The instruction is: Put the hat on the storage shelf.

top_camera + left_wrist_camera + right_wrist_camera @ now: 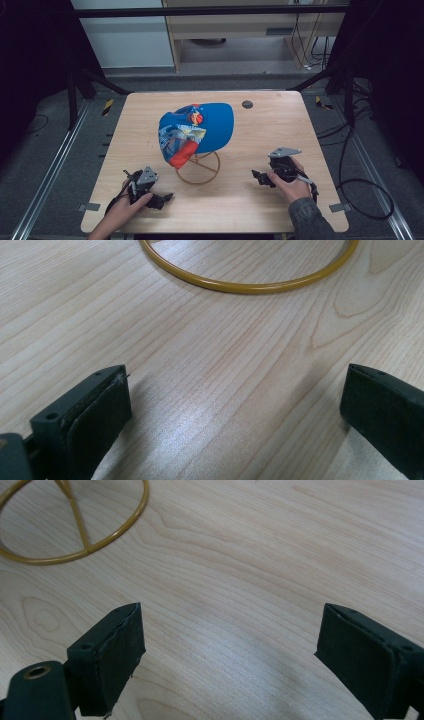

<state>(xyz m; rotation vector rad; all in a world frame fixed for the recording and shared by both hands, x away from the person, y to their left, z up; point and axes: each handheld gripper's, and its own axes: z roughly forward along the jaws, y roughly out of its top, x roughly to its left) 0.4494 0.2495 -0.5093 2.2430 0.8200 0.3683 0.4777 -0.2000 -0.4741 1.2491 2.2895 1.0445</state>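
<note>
cap: blue kids' cap (pixel 200 131) sits on top of a gold wire stand (pixel 199 171), about dead centre of the wooden table (pixel 280 125), brim drooping toward 7 o'clock

left gripper: left gripper (pixel 159 200) is parked at the stand's 8 o'clock, resting low on the wood, jaws released wide, nothing between them. Its own view has the stand's ring (pixel 250 286) just ahead

right gripper: right gripper (pixel 259 178) sits at the stand's 3 o'clock, also spread open and empty, ring (pixel 75 550) off at its 10 o'clock

hands: both wrap the grips from behind, forearms coming in from 6 o'clock, jaws aimed inward at the stand

how I'd do it: looks like the cap's about to come off. I'd pinch brim and crown edge, then lift straight up so the light stand doesn't tip
</note>
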